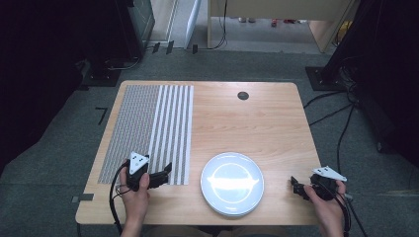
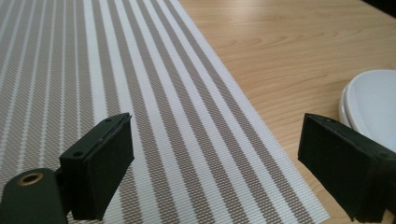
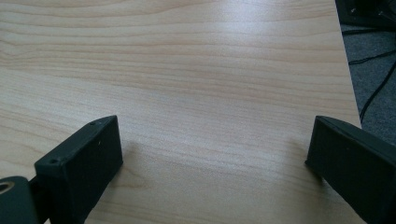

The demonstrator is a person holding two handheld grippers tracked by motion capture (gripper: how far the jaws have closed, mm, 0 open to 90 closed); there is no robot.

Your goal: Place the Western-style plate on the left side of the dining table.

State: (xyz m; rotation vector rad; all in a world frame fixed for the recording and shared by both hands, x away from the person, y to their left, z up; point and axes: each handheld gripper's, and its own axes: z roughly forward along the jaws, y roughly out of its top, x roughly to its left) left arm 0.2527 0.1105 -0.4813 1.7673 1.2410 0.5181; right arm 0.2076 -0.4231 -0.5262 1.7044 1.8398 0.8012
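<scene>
A white plate (image 1: 232, 183) sits near the table's front edge, right of centre; its rim looks doubled, as if two are stacked. A brown-and-white striped placemat (image 1: 148, 131) covers the table's left part. My left gripper (image 1: 165, 175) is held low over the mat's near right corner, open and empty. In the left gripper view, the left gripper (image 2: 215, 154) spans the placemat (image 2: 140, 93) edge, with the plate (image 2: 373, 102) just beyond its right jaw. My right gripper (image 1: 295, 186) hovers right of the plate, open and empty. The right gripper (image 3: 215, 149) looks over bare wood.
The wooden table (image 1: 247, 123) has a small black round cap (image 1: 242, 95) near its far edge. The table's right edge (image 3: 348, 70) runs close to my right gripper, with grey floor and cables (image 3: 373, 88) beyond it. Dark equipment stands around the table.
</scene>
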